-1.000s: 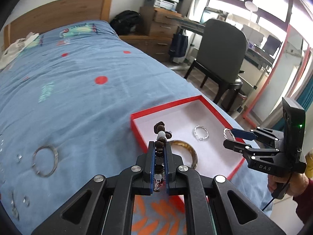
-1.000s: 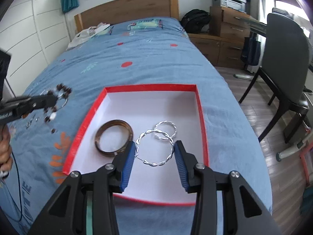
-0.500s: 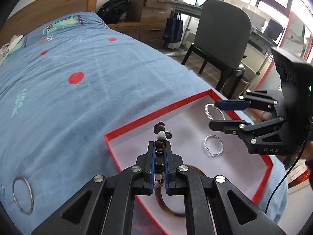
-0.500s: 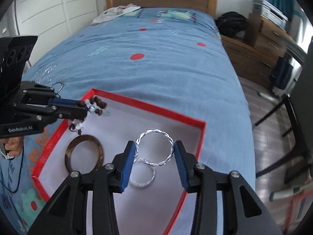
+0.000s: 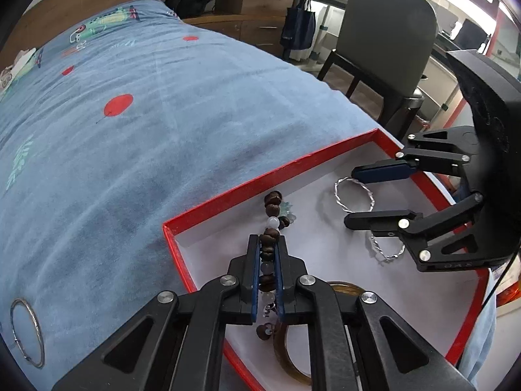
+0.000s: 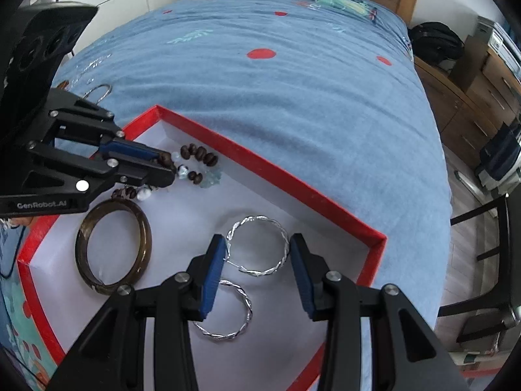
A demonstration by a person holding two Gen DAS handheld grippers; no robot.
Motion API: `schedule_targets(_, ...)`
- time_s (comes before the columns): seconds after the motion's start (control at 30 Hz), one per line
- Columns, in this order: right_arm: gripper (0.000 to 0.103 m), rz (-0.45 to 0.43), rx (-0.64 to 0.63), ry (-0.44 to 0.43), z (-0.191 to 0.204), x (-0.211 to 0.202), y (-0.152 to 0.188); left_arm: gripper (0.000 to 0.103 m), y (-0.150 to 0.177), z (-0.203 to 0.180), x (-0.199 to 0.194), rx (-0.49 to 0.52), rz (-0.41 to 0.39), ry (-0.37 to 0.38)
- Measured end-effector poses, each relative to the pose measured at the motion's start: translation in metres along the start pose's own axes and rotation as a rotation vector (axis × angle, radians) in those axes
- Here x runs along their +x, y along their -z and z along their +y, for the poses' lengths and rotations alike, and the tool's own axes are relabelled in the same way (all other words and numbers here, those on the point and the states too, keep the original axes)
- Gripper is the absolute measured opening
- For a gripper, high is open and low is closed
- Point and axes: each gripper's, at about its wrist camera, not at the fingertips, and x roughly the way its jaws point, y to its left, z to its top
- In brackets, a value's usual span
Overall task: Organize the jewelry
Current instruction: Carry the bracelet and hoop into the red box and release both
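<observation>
The left gripper [image 5: 267, 244] pinches the beaded bracelet [image 5: 273, 218], strand running forward along its fingers; the right gripper [image 6: 257, 254] spans the twisted silver bangle [image 6: 258, 250].

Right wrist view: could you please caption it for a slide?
Right gripper holds a twisted silver bangle over the red box.

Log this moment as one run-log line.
left gripper: shut on bead bracelet, over red box | right gripper: holding twisted bangle | in box: brown bangle, second twisted bangle
</observation>
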Motion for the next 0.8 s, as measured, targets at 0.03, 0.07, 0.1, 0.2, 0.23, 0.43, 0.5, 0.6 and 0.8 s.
schedule_targets(0.03, 0.040, 0.001, -0.004, 0.000, 0.000, 0.000, 0.000, 0.010, 0.000, 0.000, 0.000, -0.001, 0.002, -0.005)
schedule_targets(0.07, 0.040, 0.003, -0.007, 0.001, 0.001, 0.000, -0.001, 0.010, 0.000, 0.000, 0.001, -0.002, 0.002, -0.007)
schedule_targets(0.1, 0.040, 0.003, -0.011, 0.004, 0.002, 0.000, -0.001, 0.010, 0.000, 0.001, 0.002, -0.003, 0.002, -0.009)
schedule_targets(0.2, 0.040, -0.006, -0.016, 0.009, 0.004, 0.000, 0.000, 0.010, 0.001, 0.002, 0.003, -0.012, -0.002, -0.015)
schedule_targets(0.23, 0.040, -0.012, -0.019, 0.009, 0.005, -0.001, 0.001, 0.010, 0.001, 0.003, 0.003, -0.018, -0.005, -0.017)
schedule_targets(0.43, 0.040, -0.057, -0.012, -0.012, 0.010, -0.002, 0.003, 0.010, 0.008, 0.006, 0.000, -0.020, -0.007, -0.059)
schedule_targets(0.5, 0.040, -0.072, -0.005, -0.031, 0.013, -0.002, 0.000, 0.010, 0.010, 0.011, -0.002, -0.024, -0.005, -0.066)
schedule_targets(0.6, 0.041, -0.076, -0.016, -0.046, 0.023, 0.002, -0.003, 0.010, 0.014, 0.021, -0.007, -0.028, -0.003, -0.080)
schedule_targets(0.8, 0.042, -0.070, -0.054, -0.066, 0.048, 0.010, -0.016, 0.010, 0.030, 0.043, -0.021, -0.063, -0.001, -0.097)
